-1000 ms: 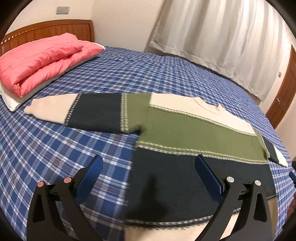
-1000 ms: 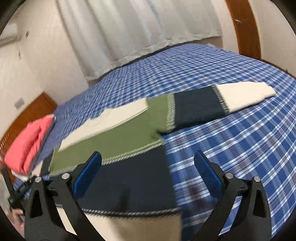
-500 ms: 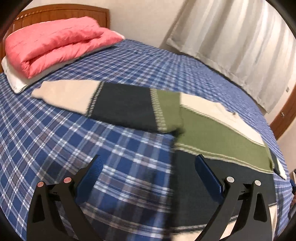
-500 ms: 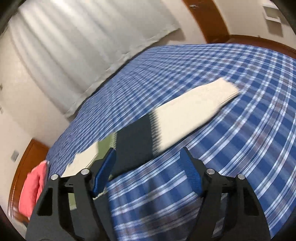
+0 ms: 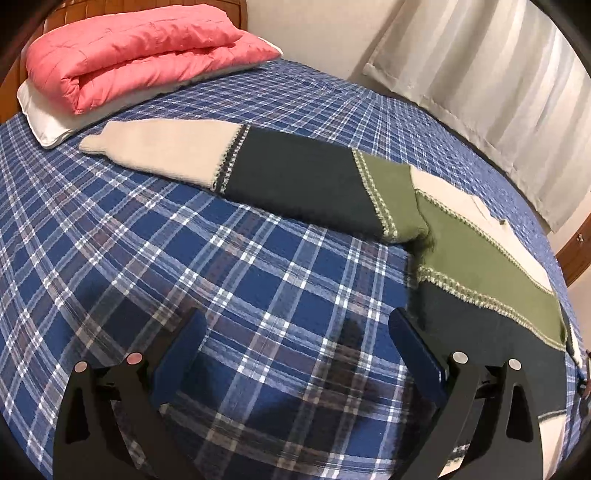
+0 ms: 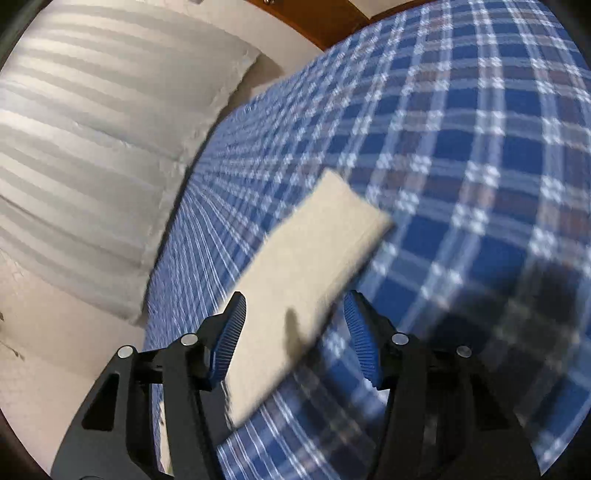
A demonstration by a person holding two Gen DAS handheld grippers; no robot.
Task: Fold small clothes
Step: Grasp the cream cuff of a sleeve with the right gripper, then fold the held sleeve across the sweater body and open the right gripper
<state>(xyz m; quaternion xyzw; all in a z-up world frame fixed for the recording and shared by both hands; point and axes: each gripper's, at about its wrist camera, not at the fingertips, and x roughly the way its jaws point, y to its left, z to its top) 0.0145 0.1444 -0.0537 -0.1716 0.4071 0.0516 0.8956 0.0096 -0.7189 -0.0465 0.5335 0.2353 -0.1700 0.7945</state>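
Observation:
A knitted sweater (image 5: 480,266) in cream, dark navy and green bands lies flat on the blue plaid bedspread (image 5: 147,258). One sleeve (image 5: 295,181) stretches left and ends in a cream cuff (image 5: 155,147). My left gripper (image 5: 297,325) is open above bare bedspread, just in front of that sleeve and left of the sweater's body. In the right wrist view the other sleeve's cream end (image 6: 306,266) runs between the jaws of my right gripper (image 6: 295,299). Those jaws are closing, and the pads are not seen pressing on the cloth. The picture there is blurred.
A folded pink quilt (image 5: 136,48) rests on a white pillow (image 5: 48,122) at the head of the bed. A pale curtain (image 5: 498,92) hangs along the far side, also seen in the right wrist view (image 6: 92,147). Brown woodwork (image 6: 314,22) stands beyond the bed.
My left gripper has slid left, off the sweater's body to the bedspread below the sleeve. My right gripper has swept out along the other sleeve to its cream end, rolled, and narrowed its jaws.

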